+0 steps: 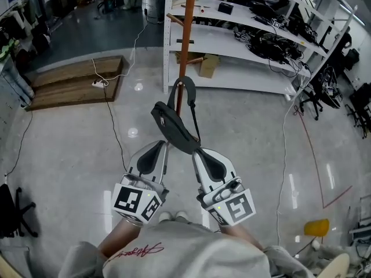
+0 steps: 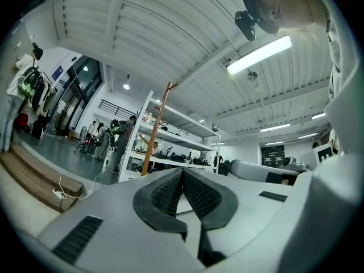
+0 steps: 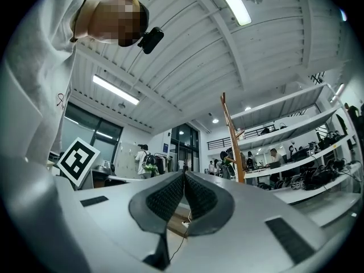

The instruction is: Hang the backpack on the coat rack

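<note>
Only the backpack's dark padded shoulder strap (image 1: pixel 174 129) and its thin webbing loop (image 1: pixel 184 83) show in the head view; the bag's body is out of sight. The strap hangs in the air in front of the orange coat rack pole (image 1: pixel 185 39). My left gripper (image 1: pixel 166 143) meets the strap's underside and my right gripper (image 1: pixel 196 150) meets its near end. Both look shut on it. In the gripper views the left pads (image 2: pixel 170 195) and right pads (image 3: pixel 170 198) press together, and the strap is hidden beyond the tips. The pole (image 2: pixel 154 132) (image 3: pixel 232 141) stands ahead, between the two grippers.
White shelving (image 1: pixel 243 45) with dark cables and gear stands right behind the rack. A low wooden platform (image 1: pixel 75 83) with a power strip lies at the left, and its cable (image 1: pixel 113 126) runs across the glossy floor. An office chair base (image 1: pixel 14 213) is at the near left.
</note>
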A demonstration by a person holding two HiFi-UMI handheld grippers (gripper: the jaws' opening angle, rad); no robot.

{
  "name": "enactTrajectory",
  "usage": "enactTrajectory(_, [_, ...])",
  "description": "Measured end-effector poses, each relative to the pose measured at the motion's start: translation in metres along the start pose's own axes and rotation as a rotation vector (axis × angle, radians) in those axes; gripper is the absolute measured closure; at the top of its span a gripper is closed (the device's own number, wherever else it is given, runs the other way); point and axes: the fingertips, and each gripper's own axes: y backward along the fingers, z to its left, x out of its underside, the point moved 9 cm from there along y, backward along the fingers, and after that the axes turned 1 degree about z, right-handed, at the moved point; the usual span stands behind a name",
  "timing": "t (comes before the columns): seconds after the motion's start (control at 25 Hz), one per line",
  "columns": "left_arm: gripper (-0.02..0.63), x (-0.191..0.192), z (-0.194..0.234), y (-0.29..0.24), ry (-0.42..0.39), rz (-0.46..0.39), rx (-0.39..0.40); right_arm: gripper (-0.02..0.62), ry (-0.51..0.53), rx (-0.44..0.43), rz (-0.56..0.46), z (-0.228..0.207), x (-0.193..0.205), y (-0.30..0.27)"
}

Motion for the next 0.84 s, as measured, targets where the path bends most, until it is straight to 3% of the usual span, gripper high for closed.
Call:
enactTrajectory(0.64, [0.591, 0.007, -0.013, -0.007, 0.003, 0.016, 0.042, 0.575, -0.001, -0.007, -0.007, -0.003, -0.003, 0.001])
enactTrajectory(0.84, [0.591, 0.009, -0.01, -0.008, 0.057, 0.013, 0.062, 0.575, 0.002, -0.011, -0.012, -0.004, -0.002, 0.001])
